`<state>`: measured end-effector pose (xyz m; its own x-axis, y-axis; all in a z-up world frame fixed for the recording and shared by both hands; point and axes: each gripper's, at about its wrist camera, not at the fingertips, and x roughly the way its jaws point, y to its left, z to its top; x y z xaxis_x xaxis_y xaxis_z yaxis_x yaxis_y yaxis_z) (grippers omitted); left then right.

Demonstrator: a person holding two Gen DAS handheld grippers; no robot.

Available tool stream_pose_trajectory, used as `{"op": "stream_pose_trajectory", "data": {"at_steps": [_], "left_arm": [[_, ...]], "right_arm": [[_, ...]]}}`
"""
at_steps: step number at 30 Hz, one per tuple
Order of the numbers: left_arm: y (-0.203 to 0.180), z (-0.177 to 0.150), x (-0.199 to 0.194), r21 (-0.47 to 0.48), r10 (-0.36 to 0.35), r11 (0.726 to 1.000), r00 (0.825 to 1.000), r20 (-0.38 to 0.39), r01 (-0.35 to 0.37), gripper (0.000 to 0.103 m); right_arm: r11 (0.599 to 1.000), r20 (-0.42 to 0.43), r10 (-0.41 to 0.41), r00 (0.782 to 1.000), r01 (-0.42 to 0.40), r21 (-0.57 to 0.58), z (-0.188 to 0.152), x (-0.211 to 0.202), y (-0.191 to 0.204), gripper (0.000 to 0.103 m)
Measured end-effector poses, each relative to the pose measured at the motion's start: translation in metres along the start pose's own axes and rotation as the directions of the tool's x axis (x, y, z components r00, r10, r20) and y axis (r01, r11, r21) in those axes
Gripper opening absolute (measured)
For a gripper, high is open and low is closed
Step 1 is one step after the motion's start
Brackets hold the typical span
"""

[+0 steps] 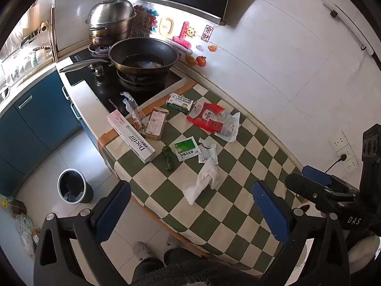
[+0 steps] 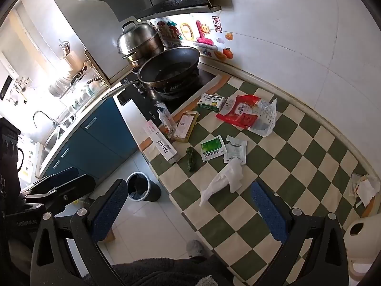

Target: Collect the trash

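Trash lies on a green-and-cream checkered counter [image 1: 238, 166]: a crumpled white tissue [image 1: 202, 183] [image 2: 223, 181], a green sachet [image 1: 187, 148] [image 2: 212, 148], white sachets [image 1: 208, 152], a red packet [image 1: 207, 116] [image 2: 243, 112], a green medicine box [image 1: 179, 103], a brown box [image 1: 157, 124], a long white "Doctor" box [image 1: 131, 135] [image 2: 160, 140], a clear wrapper [image 1: 132, 109] and a small green bottle [image 1: 168, 158] [image 2: 191, 158]. A black bin [image 1: 72, 187] [image 2: 140, 187] stands on the floor. My left gripper [image 1: 190, 209] and right gripper [image 2: 188, 209] are open, empty, above the counter's near edge.
A black wok [image 1: 142, 57] and a steel steamer pot [image 1: 112, 21] sit on the stove behind the trash. Blue cabinets [image 1: 40, 114] run along the left. More paper scraps [image 2: 364, 188] and a cream appliance [image 2: 362, 238] sit at the right. Wall sockets [image 1: 343, 147] are at the right.
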<state>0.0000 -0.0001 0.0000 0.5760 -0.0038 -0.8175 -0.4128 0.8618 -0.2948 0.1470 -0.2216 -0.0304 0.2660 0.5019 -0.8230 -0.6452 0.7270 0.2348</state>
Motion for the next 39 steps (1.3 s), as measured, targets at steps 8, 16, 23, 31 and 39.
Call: {"op": "stream_pose_trajectory", "data": {"at_steps": [8,16,23,31,39], "left_arm": [[0.0004,-0.0001,0.0001,-0.004,-0.008,1.0,1.0,-0.001,0.008,0.103],[0.0014,-0.0005,-0.0001,-0.005,-0.009,1.0,1.0,-0.002,0.009,0.103],[0.0017,0.0017,0.0015,-0.005,-0.022,1.0,1.0,-0.007,0.022,0.103],[0.002,0.0024,0.0011,-0.006,-0.024,1.0,1.0,-0.006,0.024,0.103],[0.0005,0.005,-0.0005,-0.006,-0.026,1.0,1.0,-0.005,0.026,0.103]], "right_arm": [[1.0,0.002,0.002,1.0,-0.002,0.001,0.0009,0.0006,-0.0009,0.103],[1.0,0.002,0.0,1.0,0.0,-0.002,0.0015,-0.0002,0.0005,0.103],[1.0,0.001,0.0,1.0,0.0,-0.003,0.0022,0.0001,0.0004,0.103],[1.0,0.002,0.0,1.0,0.0,-0.002,0.003,-0.0001,0.0008,0.103],[1.0,0.0,0.0,1.0,0.0,-0.003,0.0036,0.0,0.0008,0.103]]}}
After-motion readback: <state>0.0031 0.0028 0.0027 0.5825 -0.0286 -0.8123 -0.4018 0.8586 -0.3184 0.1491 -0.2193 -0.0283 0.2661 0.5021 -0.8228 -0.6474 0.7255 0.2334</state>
